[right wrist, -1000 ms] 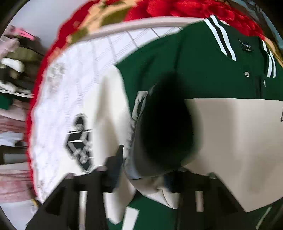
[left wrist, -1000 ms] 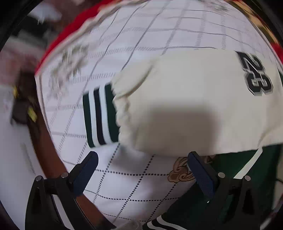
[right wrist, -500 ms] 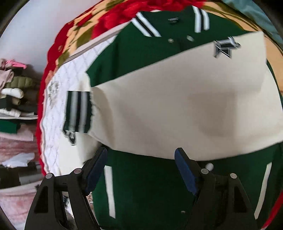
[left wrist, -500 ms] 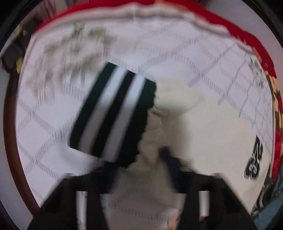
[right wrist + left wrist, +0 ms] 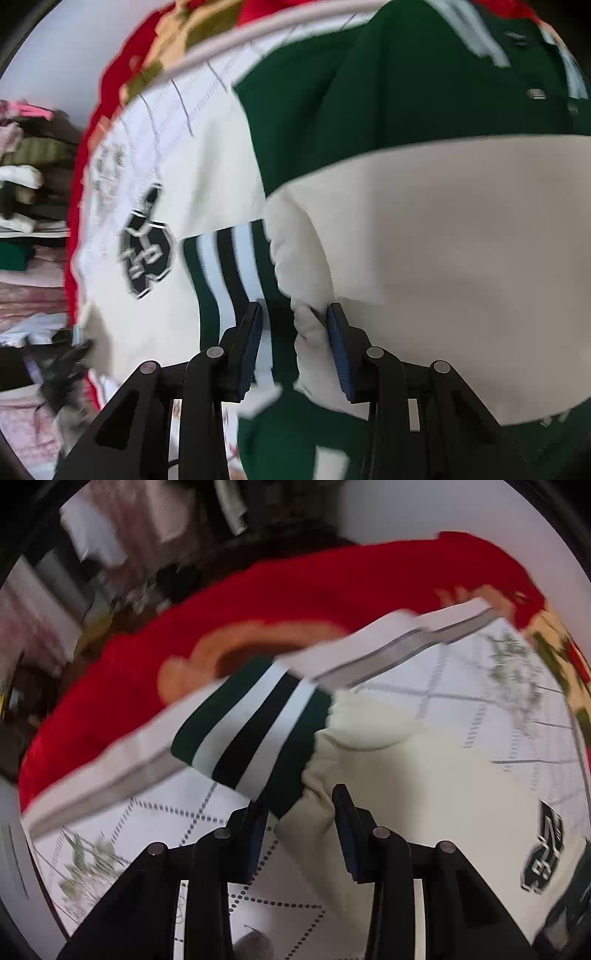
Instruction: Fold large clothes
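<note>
Jacket (image 5: pixel 424 229): soft, bulky, floppy — take it by the sleeves' cuff ends.
Left tongs (image 5: pixel 301 830): opening, the cuff (image 5: pixel 251 734) between them, likely pinched.
Right tongs (image 5: pixel 295 347): closing on the other cuff (image 5: pixel 236 273) and cream sleeve.

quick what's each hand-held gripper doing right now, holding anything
Left hand-held gripper: jaws opening, sleeve end by striped cuff between them.
Right hand-held gripper: jaws closing on the other sleeve's cuff.
</note>
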A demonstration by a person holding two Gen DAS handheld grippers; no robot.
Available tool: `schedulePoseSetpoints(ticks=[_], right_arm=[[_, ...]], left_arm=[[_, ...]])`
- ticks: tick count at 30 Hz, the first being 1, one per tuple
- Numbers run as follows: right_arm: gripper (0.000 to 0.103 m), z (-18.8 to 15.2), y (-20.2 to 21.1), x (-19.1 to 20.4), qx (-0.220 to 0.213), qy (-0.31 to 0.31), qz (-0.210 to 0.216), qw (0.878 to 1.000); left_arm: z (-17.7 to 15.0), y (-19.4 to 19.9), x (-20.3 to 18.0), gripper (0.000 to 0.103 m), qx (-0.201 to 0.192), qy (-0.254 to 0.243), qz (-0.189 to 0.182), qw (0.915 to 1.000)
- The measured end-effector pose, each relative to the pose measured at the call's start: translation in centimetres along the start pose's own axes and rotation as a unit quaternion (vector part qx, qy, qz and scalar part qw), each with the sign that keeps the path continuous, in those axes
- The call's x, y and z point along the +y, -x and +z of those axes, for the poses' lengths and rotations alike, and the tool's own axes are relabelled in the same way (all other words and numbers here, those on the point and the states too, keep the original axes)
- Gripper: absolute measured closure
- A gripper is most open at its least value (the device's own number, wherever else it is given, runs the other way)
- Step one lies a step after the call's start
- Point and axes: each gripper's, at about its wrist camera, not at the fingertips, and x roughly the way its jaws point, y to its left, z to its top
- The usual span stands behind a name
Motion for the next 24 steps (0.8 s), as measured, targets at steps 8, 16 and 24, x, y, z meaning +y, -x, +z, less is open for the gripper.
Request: schedulePoseSetpoints(ticks=[8, 16, 24], right_arm=[[0.065, -2.6, 4.8, -5.4, 0.032, -0.018, 0.059, 0.998], [0.062, -11.4, 15.6, -26.0, -0.058, -0.259, 0.016, 0.964], [0.063, -18.8, 19.4, -44.8, -0.168, -0.477, 0.066, 0.86]], left_arm=[[-4.5, 8.1, -5.1, 0.007, -0.026, -0.108, 0.001, 0.9938], [-12.8, 13.7, -23.8, 0.007, 0.006, -0.317, -0.089, 0.9443], [-28.5, 21.5, -47.1, 0.007, -0.021, -0.52, -0.192, 0.8322]])
